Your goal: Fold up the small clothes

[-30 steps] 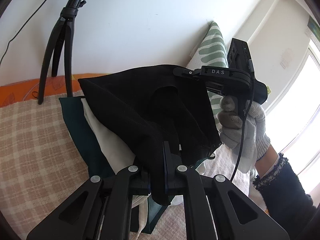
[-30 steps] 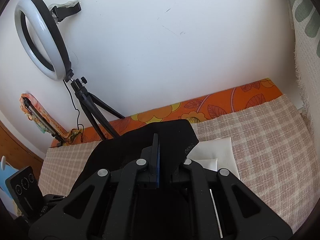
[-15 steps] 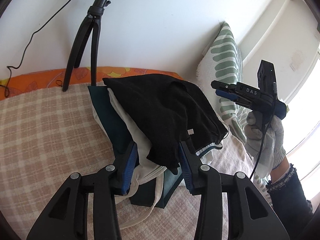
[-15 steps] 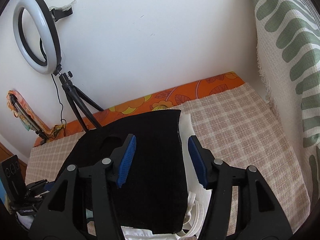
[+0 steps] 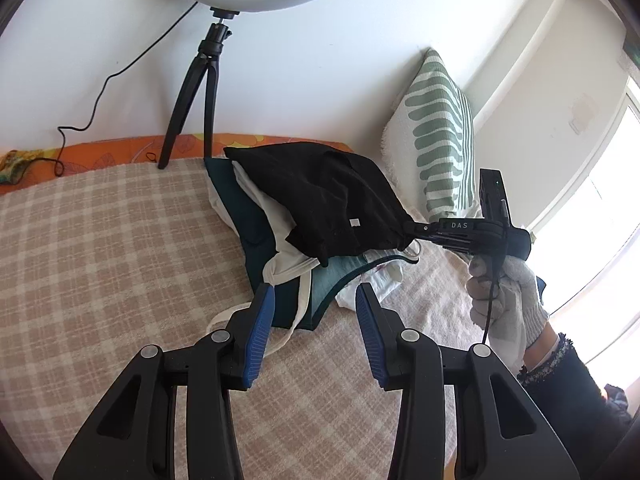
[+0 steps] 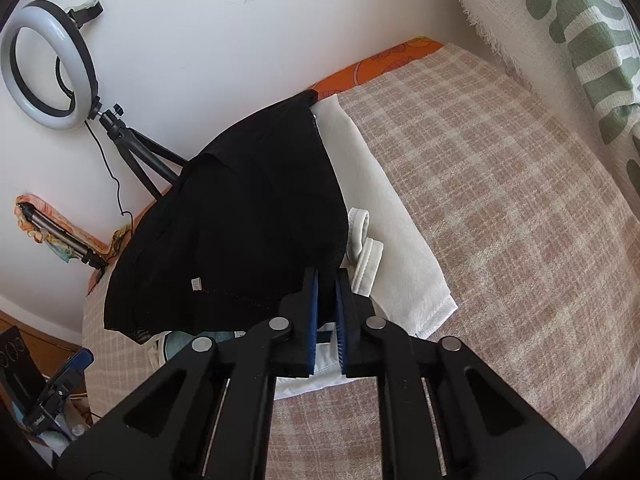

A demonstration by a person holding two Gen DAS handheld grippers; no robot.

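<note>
Black garment (image 5: pixel 320 196) on top of a small stack of clothes, just ahead of the left gripper (image 5: pixel 316 336) and pinched at its near right corner by the right gripper (image 6: pixel 326 304). Right jaws closed on that corner, blue pads nearly touching with dark cloth between them; left jaws spread wide, holding nothing, hovering short of the stack. Looks roughly folded already, a small white label (image 5: pixel 354 222) showing on its upper face, yet lumpy and off-square, so probably a last tug or flattening left before it counts as done. Directly beneath: a white garment (image 6: pixel 384 216), its straps trailing toward the left jaws, then a dark teal garment (image 5: pixel 248 216) lowest in the pile, both flat and seemingly folded. Further white cloth (image 5: pixel 380 280) lying rumpled to the right of the left jaws, possibly waiting its turn; cannot tell for sure. No basket, box or other container in view, hence nothing to report inside one. All resting on a bed under a beige checked blanket (image 5: pixel 100 248), orange floral sheet (image 5: pixel 100 150) along its far edge. Beyond the stack, a ring light on a tripod (image 5: pixel 208 52) against the wall, and a green-patterned pillow (image 5: pixel 440 136) far right of the left jaws.
</note>
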